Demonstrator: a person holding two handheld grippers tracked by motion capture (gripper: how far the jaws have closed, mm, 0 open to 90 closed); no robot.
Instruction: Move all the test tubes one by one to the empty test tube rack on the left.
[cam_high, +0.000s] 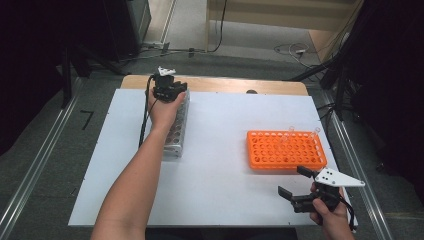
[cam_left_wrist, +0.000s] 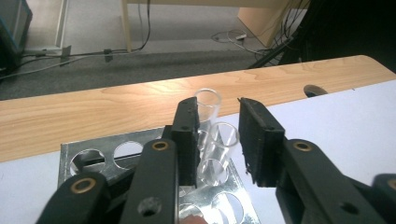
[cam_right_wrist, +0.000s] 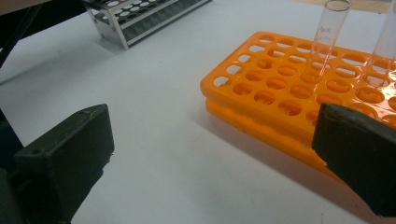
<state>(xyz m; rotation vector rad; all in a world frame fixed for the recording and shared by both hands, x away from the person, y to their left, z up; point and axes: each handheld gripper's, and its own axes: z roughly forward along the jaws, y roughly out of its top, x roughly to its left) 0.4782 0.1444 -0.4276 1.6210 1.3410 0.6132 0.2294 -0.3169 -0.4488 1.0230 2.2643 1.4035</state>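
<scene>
A metal tube rack (cam_high: 176, 135) lies at the left of the white sheet, and my left gripper (cam_high: 175, 94) is over its far end. In the left gripper view the jaws (cam_left_wrist: 218, 107) stand a little apart above the rack (cam_left_wrist: 93, 158). One clear glass tube (cam_left_wrist: 223, 140) stands upright in the gap with no pad pressing on it, and another tube (cam_left_wrist: 208, 99) rises just behind the left jaw. My right gripper (cam_high: 291, 180) hovers wide open near the front right, just in front of the orange rack (cam_high: 286, 150), with nothing between its jaws (cam_right_wrist: 215, 122).
Two glass tubes (cam_right_wrist: 329, 32) (cam_right_wrist: 387, 42) stand at the far side of the orange rack (cam_right_wrist: 280, 88). The white sheet (cam_high: 220, 150) covers a wooden table whose bare far edge (cam_high: 225, 85) has a dark hole (cam_high: 251, 91). Cables lie on the floor beyond.
</scene>
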